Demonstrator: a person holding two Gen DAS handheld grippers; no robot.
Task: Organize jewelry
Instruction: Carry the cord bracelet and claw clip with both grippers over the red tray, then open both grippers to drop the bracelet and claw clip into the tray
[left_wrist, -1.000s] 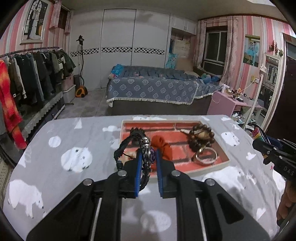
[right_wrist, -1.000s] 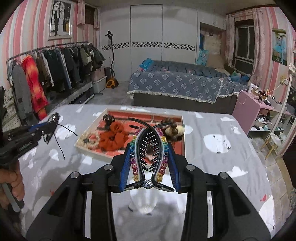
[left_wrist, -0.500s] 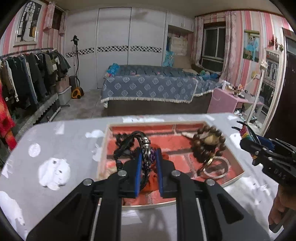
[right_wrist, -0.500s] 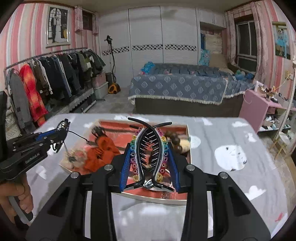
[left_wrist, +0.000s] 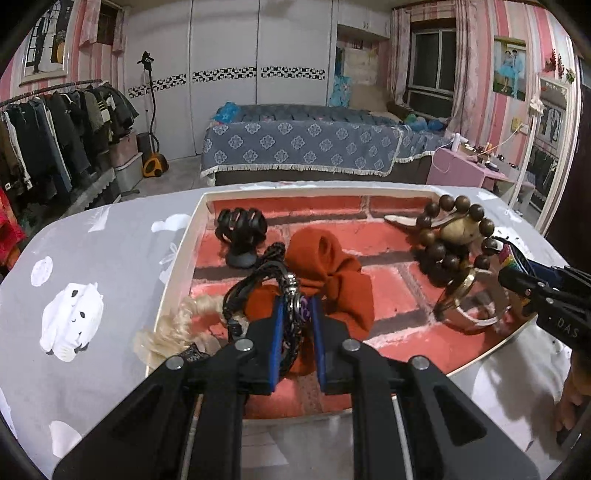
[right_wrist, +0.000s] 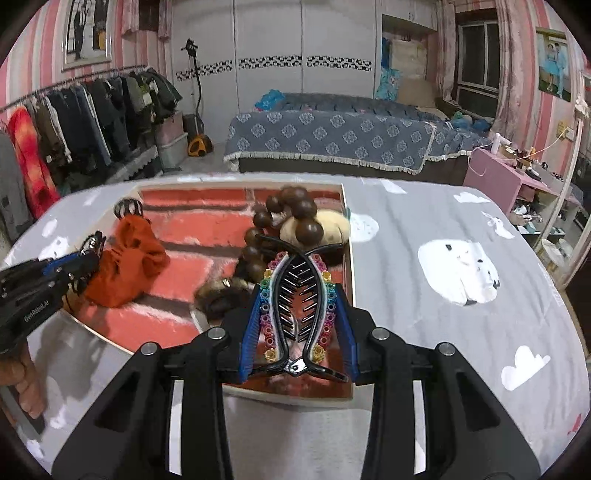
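Observation:
My left gripper (left_wrist: 297, 310) is shut on a black corded bracelet (left_wrist: 258, 288) with metal beads, held over the near left of the brick-patterned tray (left_wrist: 177, 258). My right gripper (right_wrist: 297, 306) is shut on a black hair clip (right_wrist: 297, 295) with rainbow flowers, over the tray's near right edge (right_wrist: 349, 258). In the tray lie an orange scrunchie (left_wrist: 325, 269), a black claw clip (left_wrist: 242, 232), a wooden bead bracelet (left_wrist: 454, 232), a bangle (left_wrist: 465, 302) and a blonde hair piece (left_wrist: 173, 328). The left gripper (right_wrist: 74, 264) also shows in the right wrist view, the right gripper (left_wrist: 524, 280) in the left.
The tray sits on a grey table cover with polar bears (left_wrist: 70, 317). Behind the table stand a bed (left_wrist: 303, 147), a clothes rack (left_wrist: 48, 140) at left and a pink side table (left_wrist: 476, 166) at right.
Both grippers have moved forward over the tray with their items still held. The left now hangs above the orange scrunchie; the right reaches the tray's right side.

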